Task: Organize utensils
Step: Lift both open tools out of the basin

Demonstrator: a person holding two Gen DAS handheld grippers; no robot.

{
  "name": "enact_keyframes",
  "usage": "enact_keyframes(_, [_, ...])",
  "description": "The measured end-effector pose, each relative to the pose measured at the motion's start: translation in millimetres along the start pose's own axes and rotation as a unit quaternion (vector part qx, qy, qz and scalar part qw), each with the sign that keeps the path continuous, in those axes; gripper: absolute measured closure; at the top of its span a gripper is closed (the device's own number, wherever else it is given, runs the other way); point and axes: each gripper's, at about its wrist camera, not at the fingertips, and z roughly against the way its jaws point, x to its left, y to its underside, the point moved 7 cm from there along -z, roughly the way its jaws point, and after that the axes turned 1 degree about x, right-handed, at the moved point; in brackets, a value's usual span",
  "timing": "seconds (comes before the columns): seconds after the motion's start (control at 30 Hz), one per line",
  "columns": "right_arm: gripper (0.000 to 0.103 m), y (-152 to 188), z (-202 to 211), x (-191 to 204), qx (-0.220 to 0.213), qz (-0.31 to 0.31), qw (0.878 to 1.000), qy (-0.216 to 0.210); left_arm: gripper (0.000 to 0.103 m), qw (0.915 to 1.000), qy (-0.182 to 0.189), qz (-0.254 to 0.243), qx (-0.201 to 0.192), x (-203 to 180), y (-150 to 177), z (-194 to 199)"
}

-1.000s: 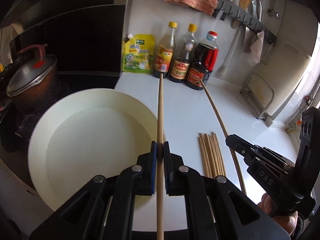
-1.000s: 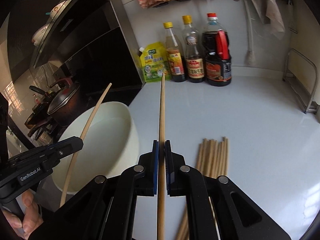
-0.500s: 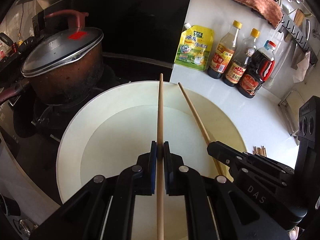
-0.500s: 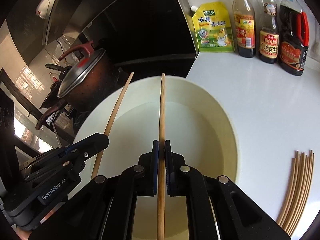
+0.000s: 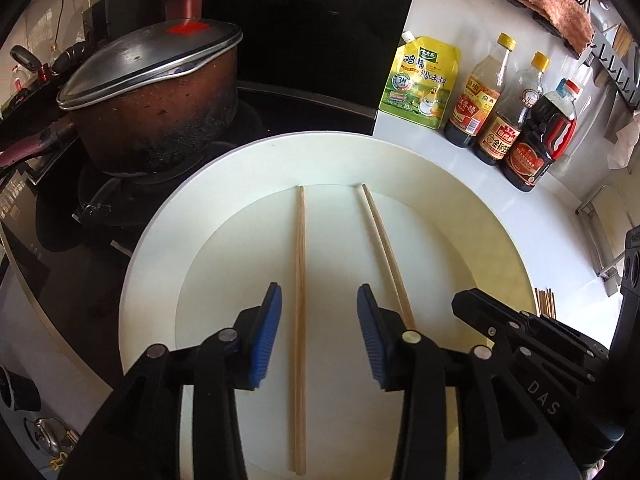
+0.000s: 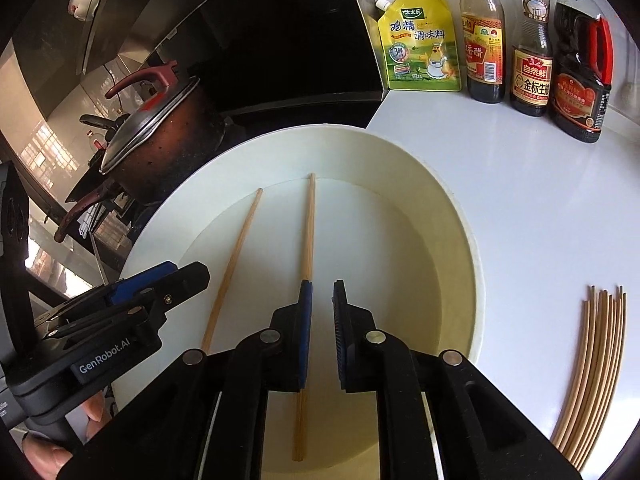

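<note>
Left tongs (image 5: 319, 338) are opening, chopstick (image 5: 300, 280) free between the jaws; right tongs (image 6: 320, 330) slightly parted, chopstick (image 6: 307, 232) released. Both lie in the white basin (image 6: 460, 216). Chopstick bundle (image 6: 596, 360) at 3 o'clock on the bench (image 6: 540, 200) remains.

My view: right chopstick (image 5: 386, 252) lower end hidden behind fingers (image 5: 370, 340); chopstick bundle (image 6: 590, 364) cut by frame edge.
</note>
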Motion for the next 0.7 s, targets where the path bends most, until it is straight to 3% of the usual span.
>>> enact_keyframes(0.3, [0.092,11.7,34.7,-1.9,-0.028,-0.008,1.0,0.001,0.056,0.9999,-0.002,0.004,-0.011,-1.4,11.4,21.2])
enact_keyframes(0.7, [0.085,42.9,101.1,-18.5,-0.067,-0.018,0.997,0.028,0.051,0.9993,0.014,-0.025,-0.026,-45.5,37.3,57.1])
